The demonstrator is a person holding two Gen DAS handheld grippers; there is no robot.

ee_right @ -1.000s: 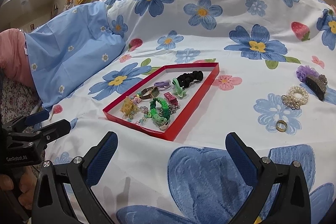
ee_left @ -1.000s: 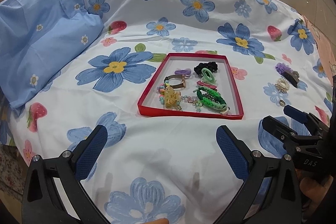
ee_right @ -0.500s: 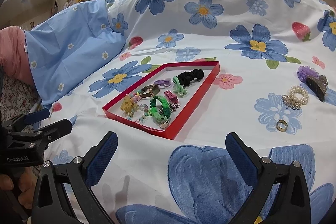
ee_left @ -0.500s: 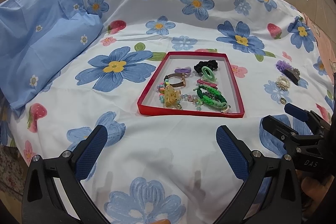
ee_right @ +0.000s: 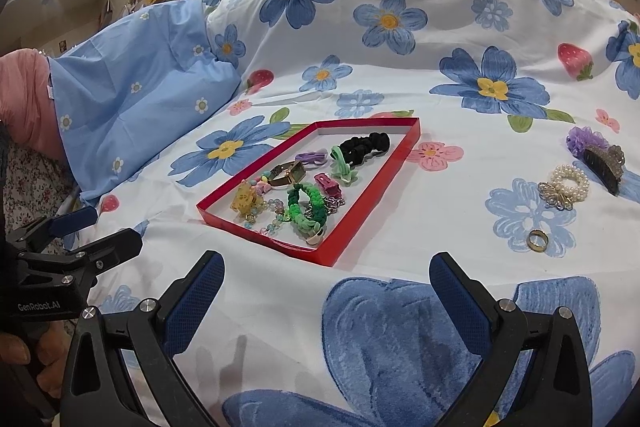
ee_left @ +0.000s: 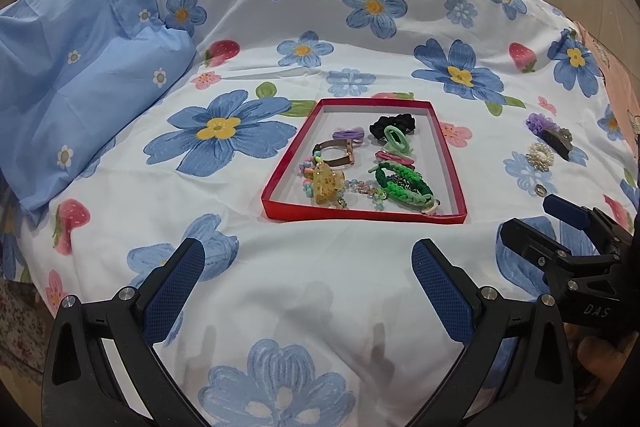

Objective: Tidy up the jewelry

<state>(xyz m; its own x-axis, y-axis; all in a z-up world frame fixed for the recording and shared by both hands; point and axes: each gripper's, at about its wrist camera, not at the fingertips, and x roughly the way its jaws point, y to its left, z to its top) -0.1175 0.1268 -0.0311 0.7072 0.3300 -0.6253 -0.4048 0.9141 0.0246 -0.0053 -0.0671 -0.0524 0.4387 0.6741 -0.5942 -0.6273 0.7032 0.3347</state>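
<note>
My right tongs (ee_right: 326,301) and left tongs (ee_left: 308,277) hang spread and empty over the bedsheet (ee_right: 400,247). The gold ring (ee_right: 537,239) lies outside the red tray (ee_right: 362,215), near the pearl band (ee_right: 568,183). Light, hard, probably slippery: I would pinch across its rim.

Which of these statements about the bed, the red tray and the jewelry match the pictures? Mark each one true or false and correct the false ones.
1. The small gold ring lies on the flowered sheet, outside the shallow red tray. True.
2. The black fabric scrunchie lies outside the tray. False: it lies inside, near the far end.
3. The right gripper holds the white pearl bracelet. False: the gripper is open and empty; the bracelet lies on the sheet.
4. The green braided bracelet lies inside the tray. True.
5. The left gripper is open and holds nothing. True.
</note>
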